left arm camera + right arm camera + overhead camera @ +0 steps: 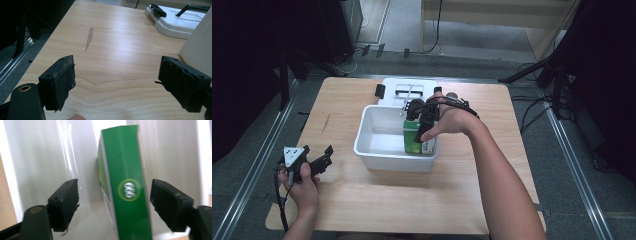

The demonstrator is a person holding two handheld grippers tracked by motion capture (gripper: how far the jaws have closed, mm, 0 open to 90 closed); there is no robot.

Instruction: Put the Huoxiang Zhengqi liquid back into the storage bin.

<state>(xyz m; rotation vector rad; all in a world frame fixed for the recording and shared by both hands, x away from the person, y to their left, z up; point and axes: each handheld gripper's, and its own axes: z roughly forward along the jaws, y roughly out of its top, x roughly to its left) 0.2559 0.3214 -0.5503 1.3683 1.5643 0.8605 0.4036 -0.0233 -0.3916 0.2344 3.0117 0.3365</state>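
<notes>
High view: the right gripper (421, 131) reaches down into the white bin (377, 150) at the centre of the wooden table (452, 200), directly over a green carton (413, 142) that stands in the bin's right-hand part, close to its near wall. Right gripper view: the right gripper (113, 202) has its jaws spread apart, one on each side of the green carton (125, 182), with a visible gap between each black pad and the carton faces; the pads do not press on it, so the carton is released and rests on the bin floor against the white bin (37, 157) interior. The carton carries a round yellow-ringed emblem on its narrow green face. High view: the left gripper (314, 162) rests low over the table's left near area, well apart from the bin, held in the person's left hand (302, 187). Left gripper view: the left gripper (115, 82) has its jaws wide apart with only bare table (112, 45) between them; the bin's outer wall stands at the right edge. A white lid (409, 89) with black clips lies flat on the table just behind the bin.
</notes>
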